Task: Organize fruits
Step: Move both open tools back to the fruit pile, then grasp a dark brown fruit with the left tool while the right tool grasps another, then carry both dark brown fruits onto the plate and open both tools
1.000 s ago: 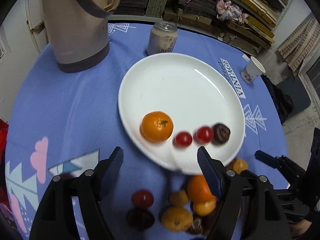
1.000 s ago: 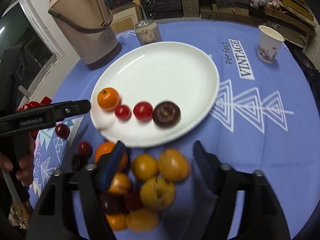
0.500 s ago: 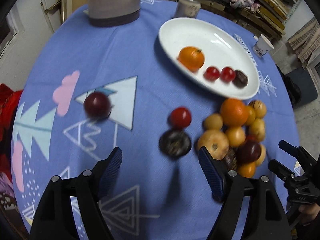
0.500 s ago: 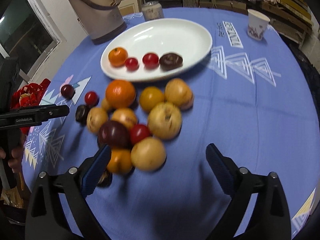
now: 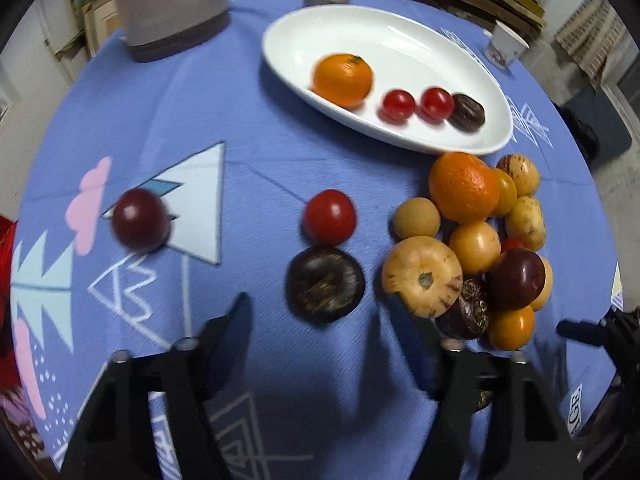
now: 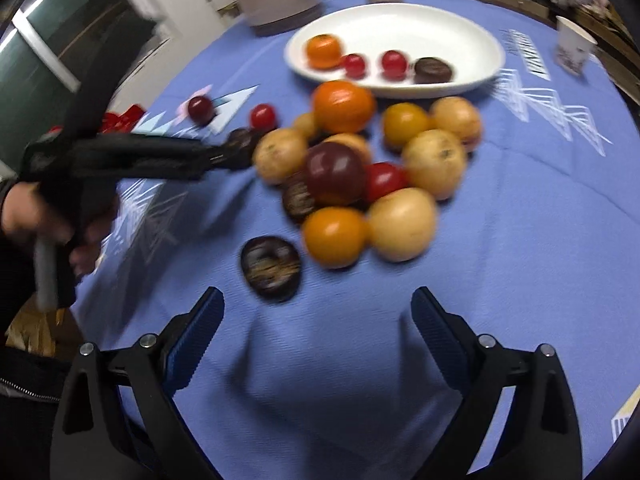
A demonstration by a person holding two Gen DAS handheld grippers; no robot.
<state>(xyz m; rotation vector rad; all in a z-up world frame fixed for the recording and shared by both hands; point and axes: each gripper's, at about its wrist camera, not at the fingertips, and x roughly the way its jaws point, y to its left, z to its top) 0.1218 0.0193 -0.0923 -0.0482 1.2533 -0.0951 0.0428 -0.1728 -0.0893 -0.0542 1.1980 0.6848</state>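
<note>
- Both grippers are pulling back from the white plate (image 5: 460, 142) since the earlier frames, so the loose fruit on the counter (image 5: 240, 128) is now filling both views.
- Left gripper (image 5: 320, 316) is closing its fingers with nothing pressed between them; the dark flat fruit (image 5: 325, 285) is lying just ahead of the tips, touching the red tomato (image 5: 330, 217) beyond it.
- Right gripper (image 6: 316, 312) is standing wide, narrowing slightly, empty, just short of another dark round fruit (image 6: 271, 268).
- Doing this well probably means straddling the dark fruit squarely, lowering until the fingers are flanking its widest part, and closing gently without nudging the tomato.
- Fruit pile (image 5: 472, 240) is sitting just beside the plate, which is already holding an orange (image 5: 343, 79), two tomatoes and a dark fruit.
- Cloth lettering is showing by the paper cup (image 6: 574, 46) but is too blurred to read.
</note>
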